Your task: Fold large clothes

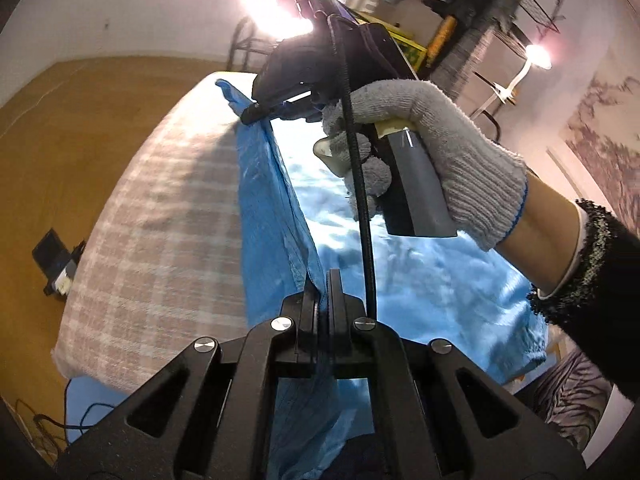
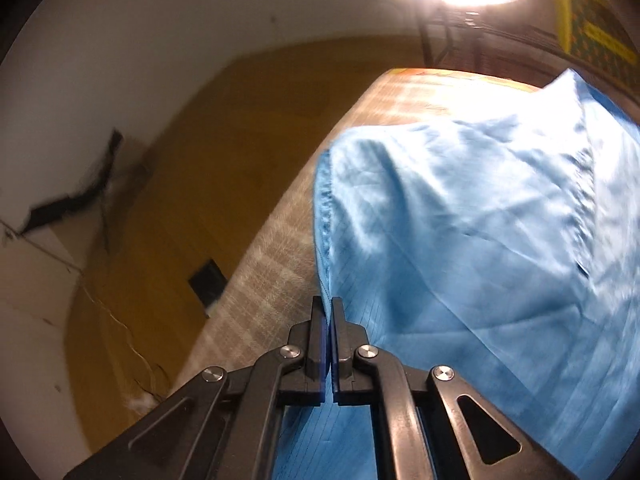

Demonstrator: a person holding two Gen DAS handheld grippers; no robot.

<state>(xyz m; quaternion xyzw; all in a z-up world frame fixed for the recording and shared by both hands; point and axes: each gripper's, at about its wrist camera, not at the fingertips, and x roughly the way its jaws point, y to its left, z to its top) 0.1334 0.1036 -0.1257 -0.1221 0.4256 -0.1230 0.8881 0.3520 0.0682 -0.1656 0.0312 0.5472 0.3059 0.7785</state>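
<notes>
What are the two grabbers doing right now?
Left hand-held gripper: shut on the blue garment.
Right hand-held gripper: shut on the blue garment's edge.

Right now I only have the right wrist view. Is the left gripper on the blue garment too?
Observer: Yes. The left gripper is shut on the blue garment at a folded edge.
Operator: Where's my right gripper relative to it?
Observer: Further along that same edge; the right gripper pinches it near the far end of the plaid-covered table.
Operator: Who's holding it?
Observer: A hand in a grey knit glove, dark sleeve behind it.
</notes>
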